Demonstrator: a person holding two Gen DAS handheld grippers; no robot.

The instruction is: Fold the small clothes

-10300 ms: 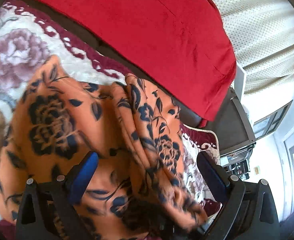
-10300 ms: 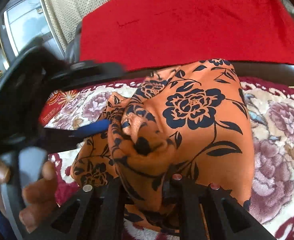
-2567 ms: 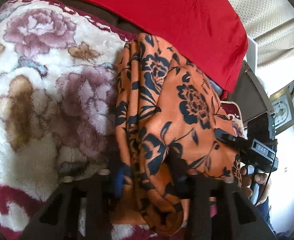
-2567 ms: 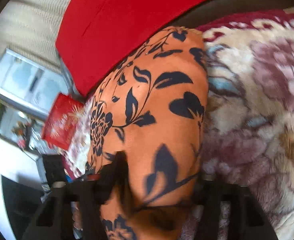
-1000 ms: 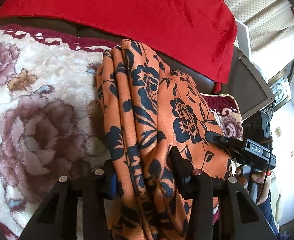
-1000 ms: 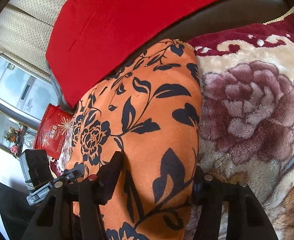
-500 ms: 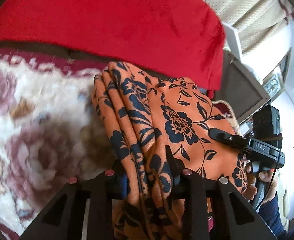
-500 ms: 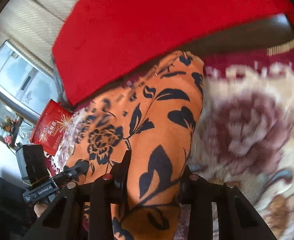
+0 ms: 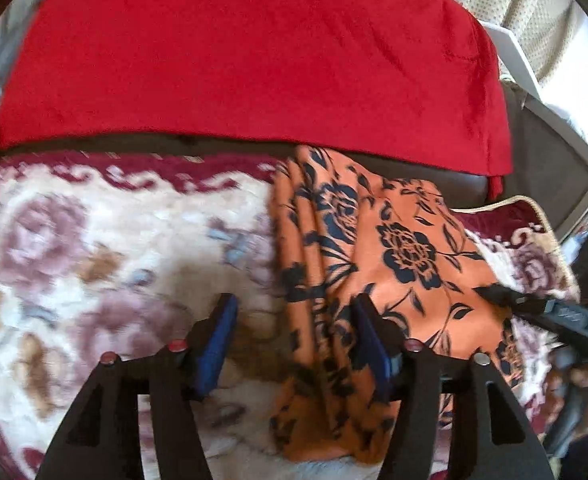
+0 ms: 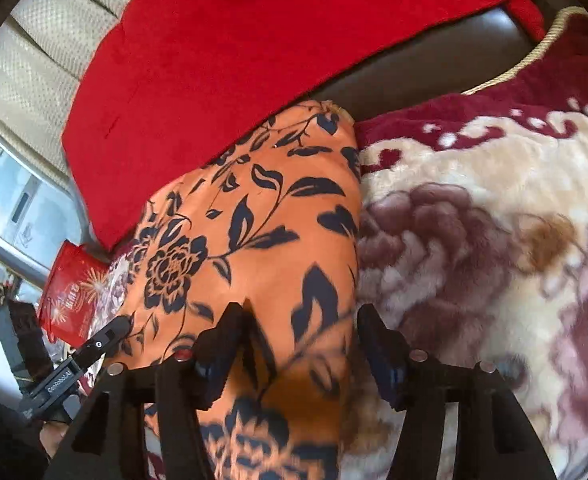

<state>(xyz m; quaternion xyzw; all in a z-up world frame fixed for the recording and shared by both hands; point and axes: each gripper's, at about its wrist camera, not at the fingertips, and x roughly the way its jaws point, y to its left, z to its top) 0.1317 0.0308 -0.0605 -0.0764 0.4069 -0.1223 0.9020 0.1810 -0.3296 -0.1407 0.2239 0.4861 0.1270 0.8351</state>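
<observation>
An orange cloth with a black flower print (image 9: 394, 248) lies folded into a long strip on a plush floral blanket (image 9: 94, 240). In the left wrist view my left gripper (image 9: 294, 320) hovers over the strip's left edge. Its jaws are opening, the folded edge lies loose between them by the right pad, and the left pad is apart from it. In the right wrist view my right gripper (image 10: 302, 320) straddles the cloth (image 10: 254, 208) at its right edge. These jaws are also opening, with the fabric slack between them. Each view shows the other gripper at its side (image 9: 554, 312) (image 10: 94, 344).
A red cushion (image 9: 254, 60) leans on the dark sofa back (image 10: 434, 68) just behind the cloth. A red packet (image 10: 70, 292) lies past the cloth's left end. A cream curtain (image 10: 34, 60) and a window are behind. A hand (image 9: 582, 380) holds the right gripper's handle.
Both grippers were pinched on the cloth's edges half a second ago and have spread their jaws, letting the fabric go. Both have lifted back a little; the cloth stays folded.
</observation>
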